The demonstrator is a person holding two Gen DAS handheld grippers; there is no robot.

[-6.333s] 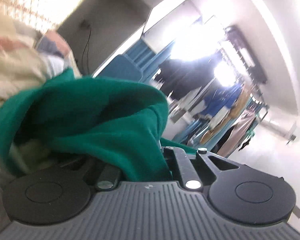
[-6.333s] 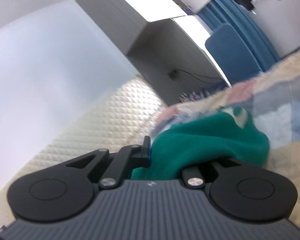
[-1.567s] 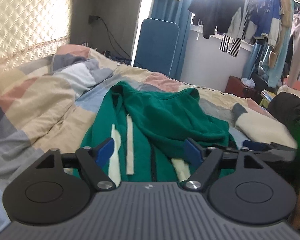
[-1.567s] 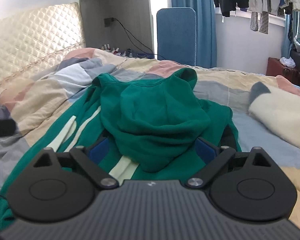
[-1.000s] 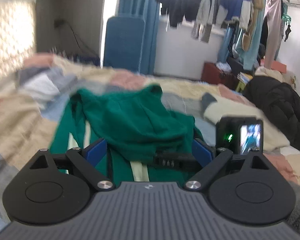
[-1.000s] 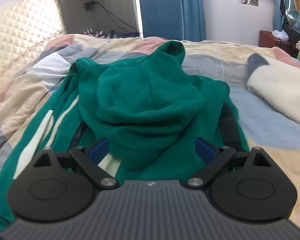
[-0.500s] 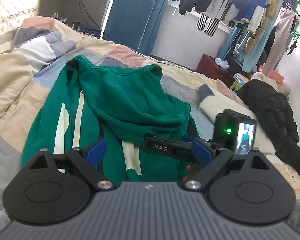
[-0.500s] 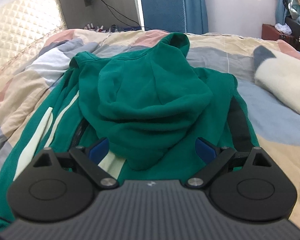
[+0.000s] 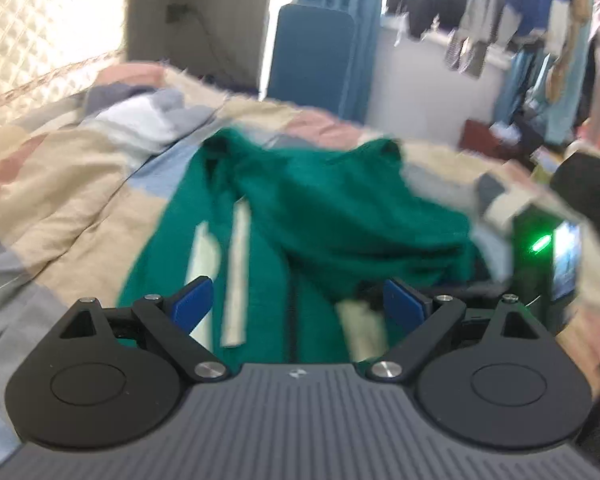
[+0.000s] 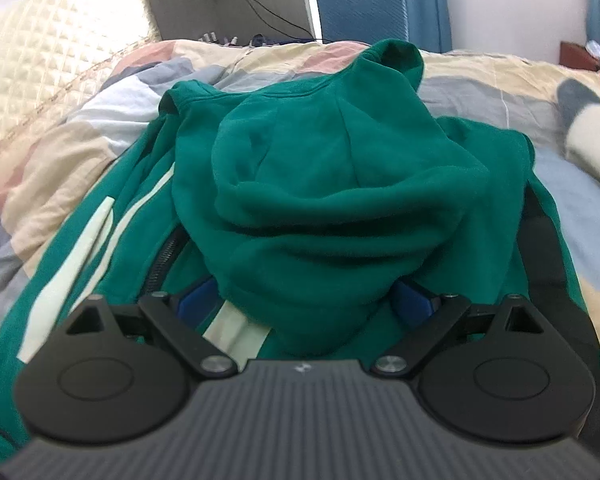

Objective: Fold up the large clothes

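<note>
A green zip hoodie (image 10: 340, 184) with cream stripes (image 10: 72, 280) lies spread on the bed, its hood flopped forward over the chest. My right gripper (image 10: 305, 298) is open just above it, and the hood's lower edge sits between the wide-apart blue pads (image 10: 196, 296). In the blurred left wrist view the hoodie (image 9: 340, 208) lies ahead. My left gripper (image 9: 298, 300) hangs open over its left front, with nothing held. The right gripper's camera unit (image 9: 556, 256), green light on, shows at the right with a hand (image 9: 592, 340) behind it.
A patchwork duvet (image 10: 80, 148) covers the bed, with a quilted headboard (image 10: 52, 52) to the left. A cream fluffy blanket (image 10: 592, 148) lies to the right of the hoodie. A blue panel (image 9: 312, 52), hanging clothes (image 9: 520, 20) and a dark jacket (image 9: 588, 184) stand beyond.
Both grippers were shut on green fabric 6.3 s ago; now both are open and the hoodie lies flat. The right gripper has closed in on the hood. The left view swings leftward and blurs.
</note>
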